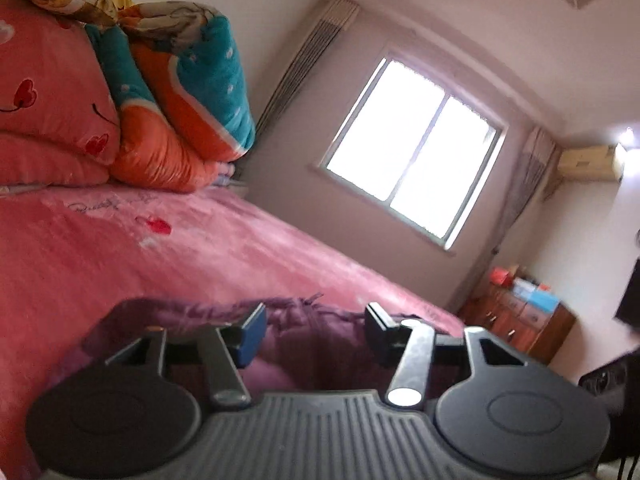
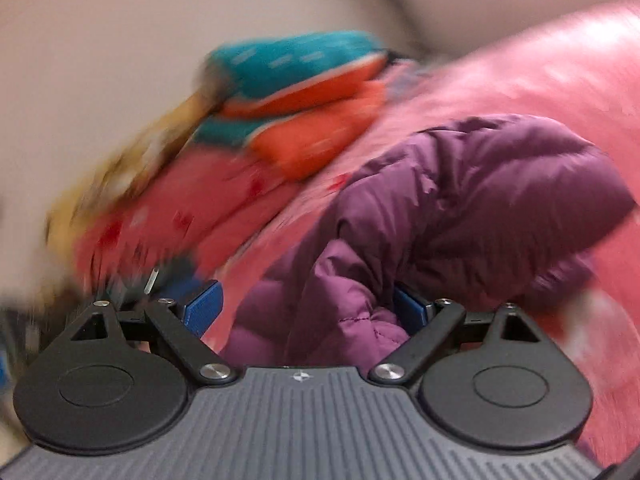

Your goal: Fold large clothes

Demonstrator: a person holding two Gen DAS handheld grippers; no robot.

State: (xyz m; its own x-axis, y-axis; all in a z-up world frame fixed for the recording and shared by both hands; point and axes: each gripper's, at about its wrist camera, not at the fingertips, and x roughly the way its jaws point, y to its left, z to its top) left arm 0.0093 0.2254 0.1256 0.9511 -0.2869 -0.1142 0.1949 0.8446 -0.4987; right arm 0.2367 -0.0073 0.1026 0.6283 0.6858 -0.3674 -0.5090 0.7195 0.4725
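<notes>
A purple puffer jacket (image 2: 480,192) lies bunched on the pink bed cover (image 2: 520,72). My right gripper (image 2: 308,308) stands open, and a puffy fold of the jacket bulges up between its fingers. That fold sits close to the right blue pad (image 2: 412,308), while a gap of pink cover shows beside the left pad (image 2: 204,308). In the left wrist view, my left gripper (image 1: 314,332) is open just above the jacket's rumpled edge (image 1: 296,364), nothing pinched between its pads. This view is tilted, and the bed cover (image 1: 160,260) stretches beyond.
Folded teal and orange quilts (image 1: 188,92) and pink pillows (image 1: 48,100) are stacked at the head of the bed. Across the room are a bright window (image 1: 412,160), a wooden dresser (image 1: 520,320) with boxes on top, and a wall air conditioner (image 1: 588,162).
</notes>
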